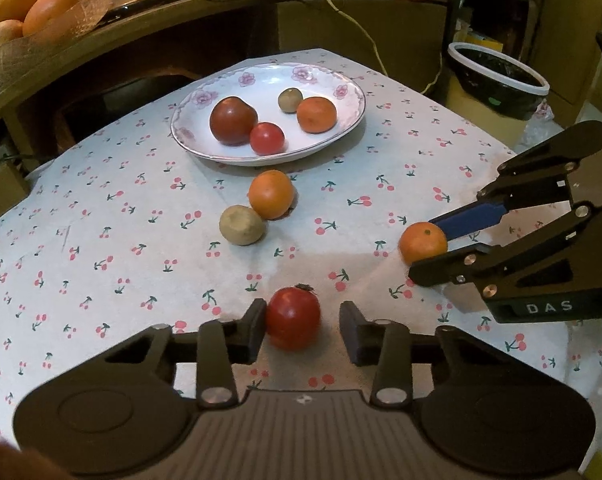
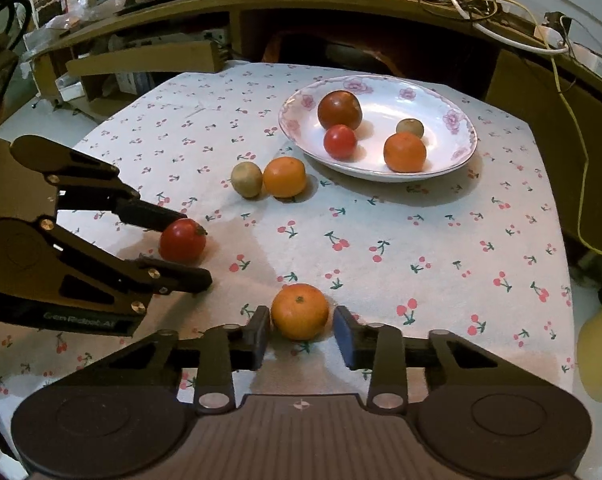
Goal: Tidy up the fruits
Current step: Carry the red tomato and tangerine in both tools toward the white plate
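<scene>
Left hand-held gripper (image 1: 303, 320) straddles a red tomato (image 1: 293, 318) that sits on the cherry-print cloth of the desk (image 1: 101, 240). One pad touches the tomato's side and a gap shows at the other, so this grasp is not yet clamped and the jaws count as released. Right hand-held gripper (image 2: 301, 324) has an orange mandarin (image 2: 300, 311) between its pads. From the left wrist view both fingers appear to press on it, so it looks grasped, though the fruit seems not yet lifted off the cloth. The flowered plate (image 1: 269, 80) stands farther back on the desk and already holds four fruits. A second orange (image 1: 271, 194) and a brownish fruit (image 1: 243, 225) lie touching each other on the cloth between the plate and the grippers. The step in hand seems to be securing both fruits for the carry to the plate. To do it well, the left side should probably centre the tomato so both pads meet it at its widest part, then close gently, since a ripe tomato likely bruises or squirts out sideways under an uneven squeeze. The mandarin should be lifted straight up before moving across, clear of the two loose fruits. Both grippers point steeply down at the desk, side by side and angled slightly toward each other, with their fingers level across the fruit.
</scene>
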`<state>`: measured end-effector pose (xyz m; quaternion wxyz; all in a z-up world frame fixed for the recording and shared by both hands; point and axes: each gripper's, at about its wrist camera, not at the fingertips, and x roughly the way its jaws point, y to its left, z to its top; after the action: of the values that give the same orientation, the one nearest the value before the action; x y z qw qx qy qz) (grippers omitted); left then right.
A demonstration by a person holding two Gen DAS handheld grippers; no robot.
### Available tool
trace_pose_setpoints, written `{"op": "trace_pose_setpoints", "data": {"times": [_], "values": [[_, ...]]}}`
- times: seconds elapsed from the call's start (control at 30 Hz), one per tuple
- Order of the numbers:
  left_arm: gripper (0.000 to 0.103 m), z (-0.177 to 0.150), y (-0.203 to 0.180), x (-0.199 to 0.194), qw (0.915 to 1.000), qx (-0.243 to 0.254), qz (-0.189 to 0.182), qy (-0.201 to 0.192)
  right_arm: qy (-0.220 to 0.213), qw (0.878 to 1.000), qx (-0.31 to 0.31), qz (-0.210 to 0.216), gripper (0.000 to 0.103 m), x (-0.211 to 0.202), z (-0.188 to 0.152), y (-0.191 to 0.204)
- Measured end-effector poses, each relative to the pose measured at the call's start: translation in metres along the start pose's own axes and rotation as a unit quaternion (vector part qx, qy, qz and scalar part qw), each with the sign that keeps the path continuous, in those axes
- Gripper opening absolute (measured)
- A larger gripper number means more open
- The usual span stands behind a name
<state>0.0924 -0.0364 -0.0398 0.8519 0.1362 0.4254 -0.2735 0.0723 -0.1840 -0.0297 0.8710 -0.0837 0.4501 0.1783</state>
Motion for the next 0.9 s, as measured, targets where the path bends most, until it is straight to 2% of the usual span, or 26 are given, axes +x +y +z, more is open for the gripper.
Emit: {"op": "trace_pose_setpoints", "data": {"times": [0.07, 0.23, 0.7, 0.9], "values": [[0.038, 0.0012, 0.0001, 0.0003, 1.0000, -0.003, -0.001, 0.003, 0.001, 1.000, 0.001, 0.000, 0.032, 0.0005, 0.0007, 0.0002], [0.037, 0.0021, -0.0003, 0.0015, 1.0000, -0.004, 0.003, 0.005, 0.006, 1.000, 0.008, 0.004, 0.032, 0.0020, 0.0034, -0.0018], [0.042, 0.0022, 0.0006, 0.0031, 1.0000, -0.004, 0.004, 0.003, -0.001, 1.000, 0.011, 0.007, 0.034, 0.0015, 0.0029, -0.0048], [0.035, 0.0053, -0.0012, 0.0022, 1.0000, 0.000, 0.006, 0.008, 0.003, 1.000, 0.001, -0.007, 0.031, 0.0028, 0.0051, 0.0009]]}}
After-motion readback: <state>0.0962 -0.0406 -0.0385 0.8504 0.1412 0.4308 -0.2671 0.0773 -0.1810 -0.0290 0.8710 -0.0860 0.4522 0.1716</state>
